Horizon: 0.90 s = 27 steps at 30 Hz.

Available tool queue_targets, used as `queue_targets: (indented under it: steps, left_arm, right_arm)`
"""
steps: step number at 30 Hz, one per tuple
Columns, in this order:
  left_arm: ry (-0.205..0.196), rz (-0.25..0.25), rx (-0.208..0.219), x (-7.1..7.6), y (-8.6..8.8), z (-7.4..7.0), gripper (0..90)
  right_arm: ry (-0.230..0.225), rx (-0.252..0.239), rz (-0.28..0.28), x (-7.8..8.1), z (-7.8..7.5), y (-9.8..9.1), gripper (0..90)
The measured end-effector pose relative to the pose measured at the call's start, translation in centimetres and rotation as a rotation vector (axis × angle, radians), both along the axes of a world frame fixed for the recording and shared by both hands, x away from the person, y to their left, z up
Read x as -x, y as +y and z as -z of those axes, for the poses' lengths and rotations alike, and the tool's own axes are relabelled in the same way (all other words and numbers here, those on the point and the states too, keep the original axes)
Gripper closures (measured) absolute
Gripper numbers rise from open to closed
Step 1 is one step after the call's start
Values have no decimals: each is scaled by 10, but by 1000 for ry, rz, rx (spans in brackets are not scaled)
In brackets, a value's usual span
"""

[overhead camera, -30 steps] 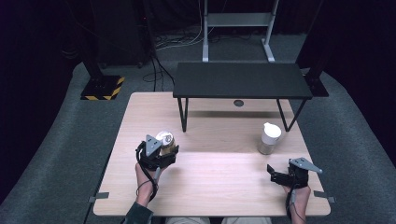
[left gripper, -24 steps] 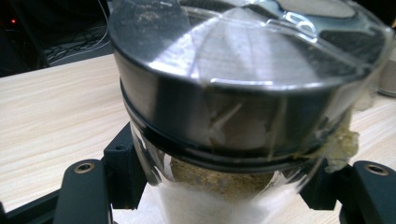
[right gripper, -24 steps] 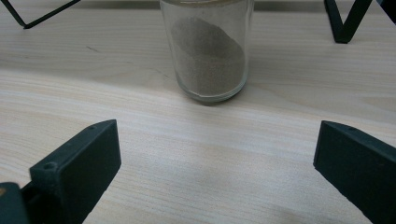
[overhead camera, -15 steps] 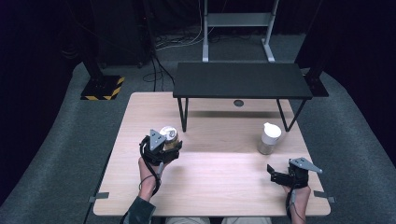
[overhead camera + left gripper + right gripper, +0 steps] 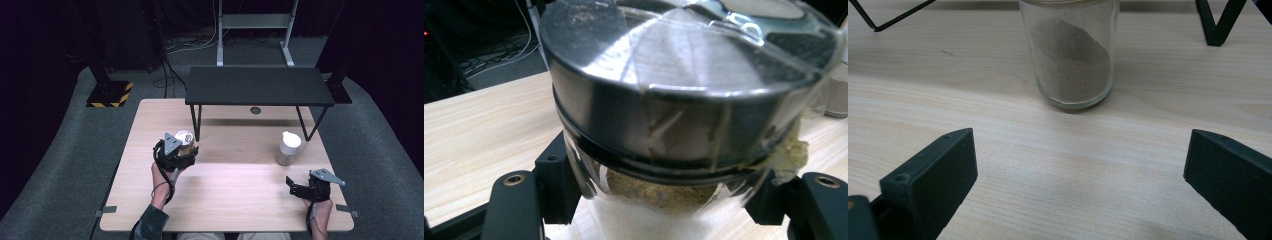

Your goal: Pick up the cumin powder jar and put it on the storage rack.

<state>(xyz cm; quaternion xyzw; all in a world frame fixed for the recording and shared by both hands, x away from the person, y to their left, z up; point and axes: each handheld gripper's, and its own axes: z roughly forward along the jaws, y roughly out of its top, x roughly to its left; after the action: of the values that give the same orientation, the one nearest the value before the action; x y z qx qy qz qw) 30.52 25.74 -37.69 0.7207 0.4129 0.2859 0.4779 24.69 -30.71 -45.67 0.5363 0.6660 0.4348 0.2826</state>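
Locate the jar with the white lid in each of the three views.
High view: white-lidded jar stands right of centre on the table, ahead of the right gripper.
Left gripper view: a blurred glass at the right edge, possibly it; I cannot tell.
Right gripper view: its glass body, holding grey-brown powder, stands top centre, lid cropped.
Shared landmark: the light wooden tabletop.

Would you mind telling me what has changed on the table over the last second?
The left gripper, shut on the metal-lidded jar, carried it slightly up the high view toward the black shelf. The right gripper stayed open in place; the white-capped jar did not move.
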Motion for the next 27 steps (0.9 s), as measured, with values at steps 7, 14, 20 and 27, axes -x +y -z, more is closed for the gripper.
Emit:
queue_targets:
  steps: [7,14,20,27]
  left_arm:
    - [0,0,0,0,0,0,307]
    - [0,1,1,-1,0,-1,308]
    - [-6,6,-3,-6,-2,-6,307]
    - [-19,35,-14,-24,-12,-28,308]
  right_arm:
    - [0,0,0,0,0,0,0]
    - [0,0,0,0,0,0,0]
    - [2,-1,1,0,0,0,0]
    - [5,-2,-2,-1,-1,0,0]
